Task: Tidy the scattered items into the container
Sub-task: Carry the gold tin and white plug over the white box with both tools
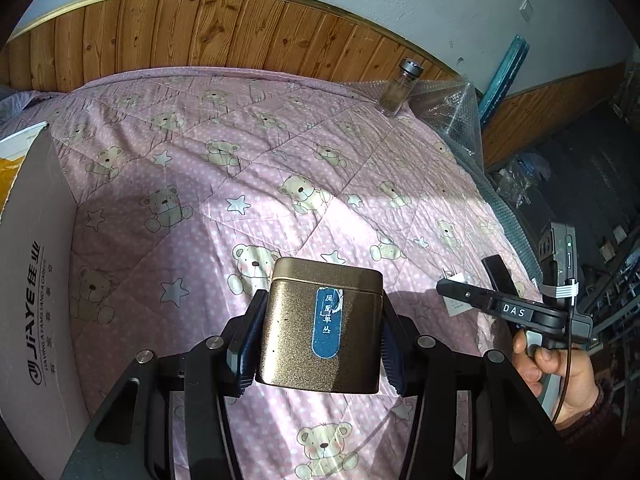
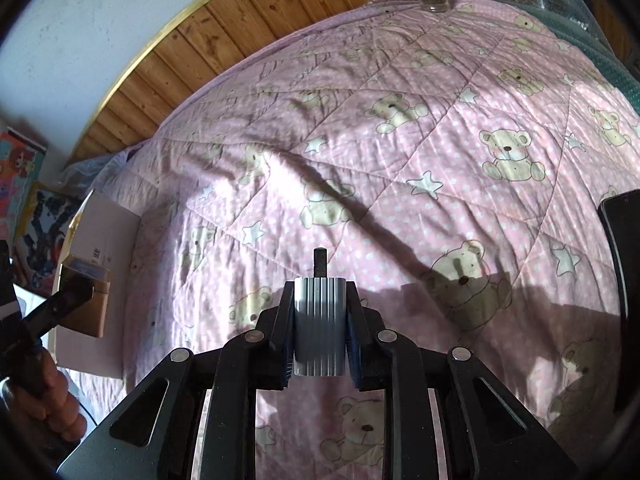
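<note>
Now we are mid-carry above the bed (image 1: 248, 168), our left tool (image 1: 320, 336) pinching the gold tin (image 1: 320, 328) and our right tool (image 2: 320, 332) clamped on a grey ribbed knob (image 2: 319, 328), so next we swing both left over the cardboard box (image 1: 36, 280) and let go.

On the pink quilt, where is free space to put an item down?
The broad middle of the quilt is bare, between the cardboard box on the left and the glass jar at the far right corner. The near right edge is crowded: a white plug lies there beside the right gripper.
</note>
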Demonstrator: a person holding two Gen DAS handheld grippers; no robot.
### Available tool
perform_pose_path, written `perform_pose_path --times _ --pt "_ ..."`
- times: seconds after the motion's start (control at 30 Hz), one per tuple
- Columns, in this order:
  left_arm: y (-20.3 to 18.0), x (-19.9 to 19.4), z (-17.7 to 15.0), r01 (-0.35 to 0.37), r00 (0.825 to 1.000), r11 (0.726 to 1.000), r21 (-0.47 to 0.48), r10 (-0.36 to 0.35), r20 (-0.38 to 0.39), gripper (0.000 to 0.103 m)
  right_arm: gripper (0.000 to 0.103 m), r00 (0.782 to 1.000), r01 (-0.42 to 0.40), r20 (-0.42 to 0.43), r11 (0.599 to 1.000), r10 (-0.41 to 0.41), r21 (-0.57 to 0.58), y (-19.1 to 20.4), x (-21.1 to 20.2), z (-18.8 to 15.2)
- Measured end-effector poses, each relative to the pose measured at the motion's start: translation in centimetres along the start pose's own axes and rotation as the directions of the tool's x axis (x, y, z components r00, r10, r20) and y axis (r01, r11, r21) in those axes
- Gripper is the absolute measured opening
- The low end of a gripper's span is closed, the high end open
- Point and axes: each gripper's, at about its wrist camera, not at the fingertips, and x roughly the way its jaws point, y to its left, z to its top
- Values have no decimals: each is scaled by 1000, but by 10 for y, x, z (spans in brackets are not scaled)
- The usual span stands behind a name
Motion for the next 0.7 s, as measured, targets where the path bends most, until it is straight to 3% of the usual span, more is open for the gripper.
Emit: perform_pose_path --times 0.37,0.7 --pt "1 -53 -20 13 997 1000 -2 -13 73 52 22 998 -66 -24 995 64 -70 68 -4 -36" --pt "31 -101 -36 35 988 997 -72 -24 150 52 22 995 -94 -55 975 85 -201 141 -5 -50"
